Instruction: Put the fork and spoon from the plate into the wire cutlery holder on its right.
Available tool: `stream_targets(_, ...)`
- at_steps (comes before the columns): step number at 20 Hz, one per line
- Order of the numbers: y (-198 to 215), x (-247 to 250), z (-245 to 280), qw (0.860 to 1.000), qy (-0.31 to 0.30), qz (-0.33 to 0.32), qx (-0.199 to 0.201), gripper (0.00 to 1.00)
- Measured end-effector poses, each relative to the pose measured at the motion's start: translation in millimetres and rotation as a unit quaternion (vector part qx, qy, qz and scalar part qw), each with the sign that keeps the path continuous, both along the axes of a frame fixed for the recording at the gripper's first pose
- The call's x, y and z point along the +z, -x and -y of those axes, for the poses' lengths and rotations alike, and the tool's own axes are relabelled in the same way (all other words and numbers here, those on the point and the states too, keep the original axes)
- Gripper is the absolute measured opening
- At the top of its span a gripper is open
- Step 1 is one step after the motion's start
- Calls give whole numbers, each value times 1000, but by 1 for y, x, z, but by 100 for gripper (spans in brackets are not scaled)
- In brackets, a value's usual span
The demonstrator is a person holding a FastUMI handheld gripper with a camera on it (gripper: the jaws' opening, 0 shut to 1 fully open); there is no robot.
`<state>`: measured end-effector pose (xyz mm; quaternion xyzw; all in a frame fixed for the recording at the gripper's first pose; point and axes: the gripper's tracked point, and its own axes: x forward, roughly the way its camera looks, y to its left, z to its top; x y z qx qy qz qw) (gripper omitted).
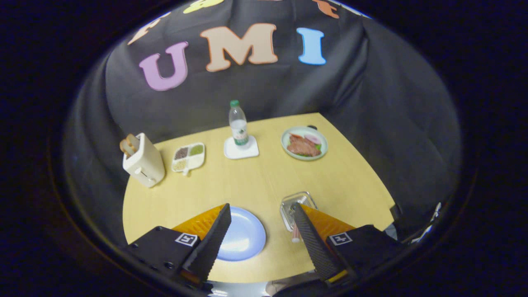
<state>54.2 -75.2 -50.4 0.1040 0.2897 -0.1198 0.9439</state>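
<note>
My gripper (261,206) hangs open high above the table, nothing between its fingers. Below and between the fingers lies the pale blue plate (243,237); the left finger covers its left edge, and the part of its face that I see is bare. The wire cutlery holder (304,199) stands just right of the plate, at the tip of my right finger (311,243), which covers part of it. Pinkish cutlery handles (295,236) stick out at the holder's near side, close along that finger. Which pieces they are is too small to tell.
On the far side of the yellow table (255,181) stand a cream toaster (142,163) with toast, a divided snack dish (188,156), a water bottle (238,123) on a white coaster (247,152), and a plate of food (304,143). Black cloth walls close in behind and right.
</note>
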Motion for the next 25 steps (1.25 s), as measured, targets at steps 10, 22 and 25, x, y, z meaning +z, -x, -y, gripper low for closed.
stream_targets(10,-15,69,-37,961,54,253,102,97)
stream_targets(22,-4,44,-32,961,98,244,83,97)
stream_targets(25,-5,40,-40,962,102,235,92,97)
